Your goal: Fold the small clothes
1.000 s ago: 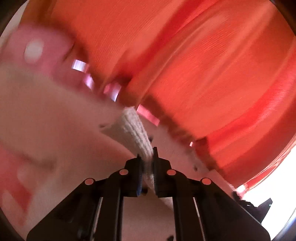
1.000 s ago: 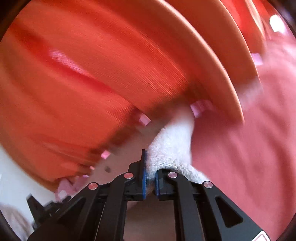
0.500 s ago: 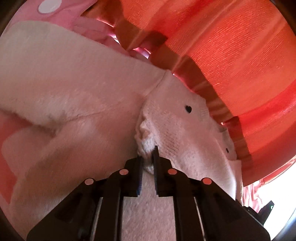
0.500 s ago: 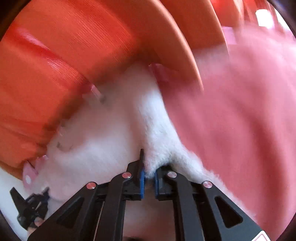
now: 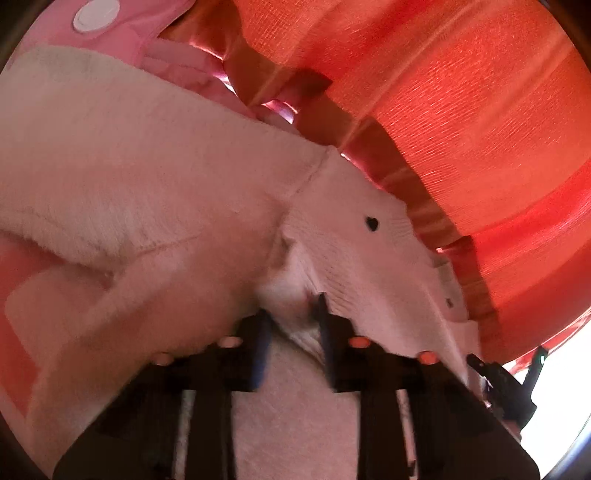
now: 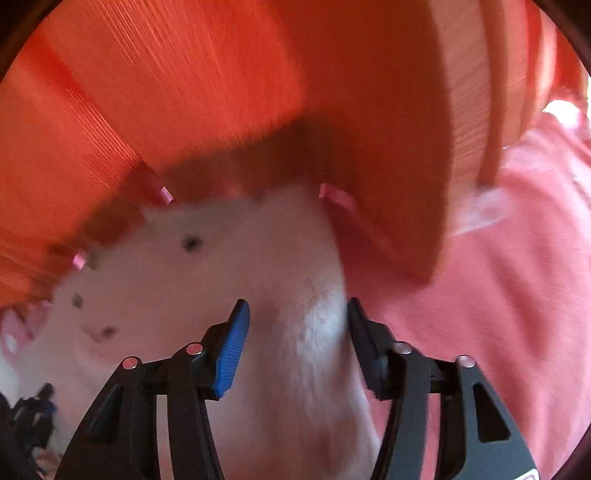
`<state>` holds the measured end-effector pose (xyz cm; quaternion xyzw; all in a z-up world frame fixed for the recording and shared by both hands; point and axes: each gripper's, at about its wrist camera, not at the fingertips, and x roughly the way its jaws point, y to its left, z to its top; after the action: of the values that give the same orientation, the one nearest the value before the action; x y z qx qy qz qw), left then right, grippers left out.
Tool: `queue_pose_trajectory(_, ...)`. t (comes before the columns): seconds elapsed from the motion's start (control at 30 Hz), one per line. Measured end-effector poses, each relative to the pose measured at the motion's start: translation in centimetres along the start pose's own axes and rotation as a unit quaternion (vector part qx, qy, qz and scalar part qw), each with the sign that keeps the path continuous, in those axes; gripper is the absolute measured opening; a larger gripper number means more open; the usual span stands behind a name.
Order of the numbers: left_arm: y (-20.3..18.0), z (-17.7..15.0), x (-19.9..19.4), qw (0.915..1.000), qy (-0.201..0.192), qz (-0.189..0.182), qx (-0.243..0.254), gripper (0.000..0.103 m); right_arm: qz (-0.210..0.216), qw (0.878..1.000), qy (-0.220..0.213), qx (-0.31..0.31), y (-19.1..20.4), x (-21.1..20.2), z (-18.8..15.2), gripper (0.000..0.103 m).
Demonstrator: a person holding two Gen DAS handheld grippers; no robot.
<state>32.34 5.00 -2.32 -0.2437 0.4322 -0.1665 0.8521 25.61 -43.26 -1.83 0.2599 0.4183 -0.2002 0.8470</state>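
A small white knit garment (image 5: 351, 236) with tiny black hearts and a fleecy inside lies spread in front of both grippers. My left gripper (image 5: 291, 314) is low over it and shut on a bunched fold of the knit. In the right wrist view the same white garment (image 6: 229, 280) is blurred. My right gripper (image 6: 297, 314) stands over its fleecy right edge with its jaws opening. The fleece lies between the pads, and neither the blue pad (image 6: 232, 347) nor the other one presses on it.
Orange-red ribbed fabric (image 5: 461, 110) rises right behind the garment, and it is orange fabric (image 6: 184, 92) that fills the top of the right view too. A pink garment with a white dot (image 5: 110, 22) lies far left. Salmon-pink cloth (image 6: 498, 295) covers the surface on the right.
Both grippers came down with the white garment, which now lies spread instead of hanging. The right jaws have parted off its fleecy edge. The left jaws stand slightly wider on their fold.
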Motion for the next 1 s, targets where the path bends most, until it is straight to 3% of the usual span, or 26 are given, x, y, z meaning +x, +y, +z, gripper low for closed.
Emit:
queue_pose_trajectory(0.03, 0.1, 0.0, 0.1, 1.0000, -0.001, -0.001, 0.001, 0.009, 0.017, 1.000, -0.022, -0.004, 0.1, -0.7, 0.6, 0.012)
queue_pose_trajectory(0.1, 0.1, 0.1, 0.2, 1.0000, -0.004, -0.002, 0.002, 0.008, 0.067, 0.995, -0.072, 0.025, -1.0, -2.8, 1.2, 0.012)
queue_pose_trajectory(0.13, 0.1, 0.1, 0.2, 1.0000, -0.005, -0.001, 0.004, 0.008, 0.067, 0.992, -0.093, 0.046, -2.3, -3.1, 1.2, 0.012)
queue_pose_trajectory(0.2, -0.3, 0.0, 0.5, 0.9999, 0.002, -0.001, 0.013, 0.008, 0.038, 0.996, -0.054, 0.063, -3.8, -0.3, 0.9, 0.012)
queue_pose_trajectory(0.27, -0.6, -0.3, 0.5, 0.9997, 0.001, 0.007, 0.023, 0.008, 0.044, 0.996, -0.036, 0.068, -4.0, 0.5, 0.8, 0.012)
queue_pose_trajectory(0.4, -0.2, -0.1, 0.5, 0.9999, 0.002, 0.002, 0.017, 0.009, 0.062, 0.991, -0.096, 0.064, -2.1, -3.0, 0.9, 0.015)
queue_pose_trajectory(0.43, -0.2, -0.1, 0.5, 0.9999, 0.001, 0.000, 0.015, 0.009, 0.047, 0.991, -0.113, 0.050, -1.5, -3.5, 0.6, 0.016)
queue_pose_trajectory(0.47, -0.2, -0.2, 0.5, 0.9999, 0.001, 0.001, 0.016, 0.009, 0.024, 0.994, -0.104, 0.033, -1.2, -3.2, -0.1, 0.021)
queue_pose_trajectory(0.53, -0.3, -0.3, 0.4, 0.9998, 0.000, 0.005, 0.019, 0.011, -0.033, 0.999, -0.024, -0.009, -0.2, -0.2, -0.9, 0.022)
queue_pose_trajectory(0.67, -0.3, 0.0, -1.1, 0.9999, -0.003, 0.012, 0.006, 0.015, -0.029, 0.997, -0.070, 0.023, 1.3, -5.0, -1.7, 0.026)
queue_pose_trajectory(0.7, -0.2, 0.3, -2.3, 0.9997, -0.016, 0.020, 0.001, 0.018, -0.013, 0.997, -0.075, 0.029, 2.1, -6.8, -2.2, 0.027)
queue_pose_trajectory(0.77, 0.4, 1.0, -4.6, 0.9986, -0.043, 0.028, -0.010, 0.033, 0.028, 0.997, -0.076, 0.015, 5.2, -10.0, -4.0, 0.027)
queue_pose_trajectory(0.83, 2.1, 1.8, -7.6, 0.9950, -0.072, 0.057, -0.038, 0.077, 0.068, 0.995, -0.072, -0.026, 8.1, -13.1, -6.7, 0.029)
queue_pose_trajectory(0.9, 5.1, 2.7, -10.4, 0.9877, -0.101, 0.092, -0.076, 0.086, 0.093, 0.991, -0.072, -0.068, 10.9, -14.5, -9.8, 0.041)
queue_pose_trajectory(1.0, 11.8, 4.6, -13.4, 0.9747, -0.115, 0.142, -0.128, 0.086, 0.107, 0.985, -0.073, -0.117, 12.9, -15.2, -14.2, 0.046)
